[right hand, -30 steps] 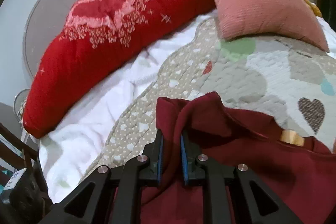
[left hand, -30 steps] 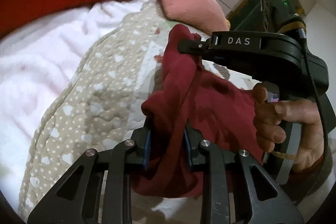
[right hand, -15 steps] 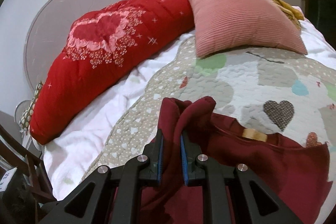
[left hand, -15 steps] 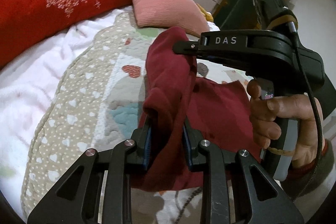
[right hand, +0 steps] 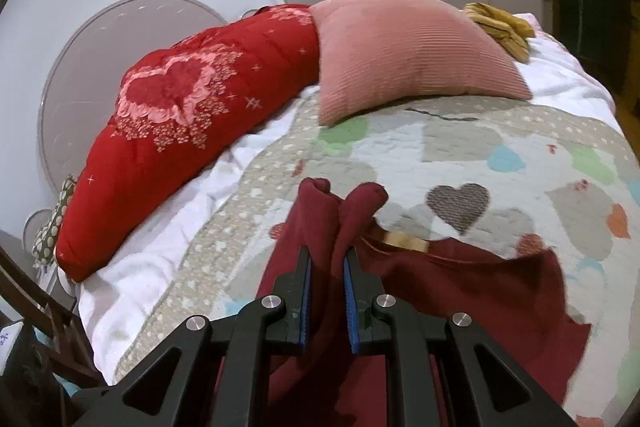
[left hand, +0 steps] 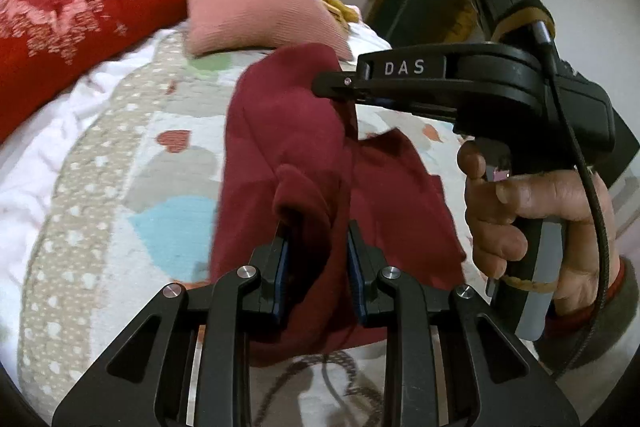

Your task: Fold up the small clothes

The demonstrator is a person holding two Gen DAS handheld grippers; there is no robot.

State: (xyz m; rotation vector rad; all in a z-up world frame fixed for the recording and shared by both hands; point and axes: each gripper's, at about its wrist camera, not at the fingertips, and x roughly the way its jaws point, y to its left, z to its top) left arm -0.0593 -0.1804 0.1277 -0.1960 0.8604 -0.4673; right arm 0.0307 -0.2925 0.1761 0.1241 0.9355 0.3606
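Note:
A small dark red garment (left hand: 288,155) hangs above a patchwork quilt (left hand: 120,187). My left gripper (left hand: 318,255) is shut on a bunched fold of it at the near end. My right gripper (left hand: 340,87) shows in the left wrist view from the side, shut on the garment's far upper edge. In the right wrist view the right gripper (right hand: 327,287) pinches a doubled fold of the garment (right hand: 460,291), which has a tan neck label (right hand: 406,239); its right part lies on the quilt (right hand: 460,147).
A pink ribbed cushion (right hand: 408,55) and a long red quilted pillow (right hand: 192,115) lie at the bed's far side. A yellow cloth (right hand: 500,23) sits behind the cushion. A white blanket (right hand: 160,259) edges the quilt on the left. A dark chair (right hand: 28,347) stands at lower left.
Both grippers have lifted and drawn the garment back and to the right over the quilt. More of the quilt and cushion show. Both grips are unchanged.

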